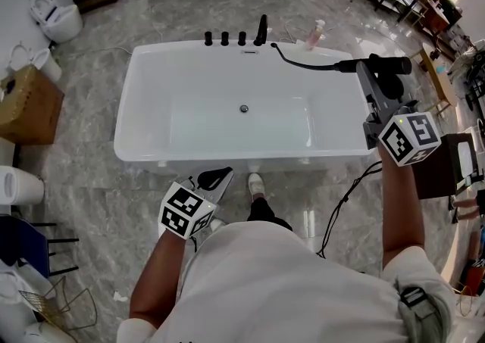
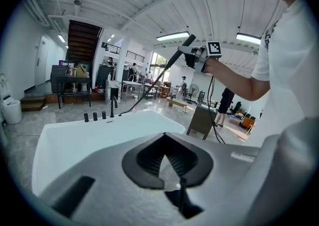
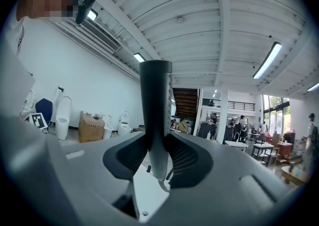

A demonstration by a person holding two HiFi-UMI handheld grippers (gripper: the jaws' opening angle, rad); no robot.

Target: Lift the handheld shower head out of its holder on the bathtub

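Shower head stands clamped between the jaws of our right gripper, the two pads pressed on its dark handle from either side. In the right gripper view its long axis runs straight up out of the jaws, blunt end above them and the tapering end below, where the hose joins and drops out of sight behind the jaw bodies. From the head view the same shower head lies crosswise over the jaw tips of the right gripper, past the right end of the bathtub and clear of its rim. The thick end points away from the tub and the hose trails back from the other end toward the row of black fittings on the far rim. We cannot tell which of those fittings is the holder, nor which way the spray face is turned. Our left gripper has its jaws closed tip to tip with nothing between them. The tub's white rim lies just beyond those tips, and our own body cuts off that view's right side.
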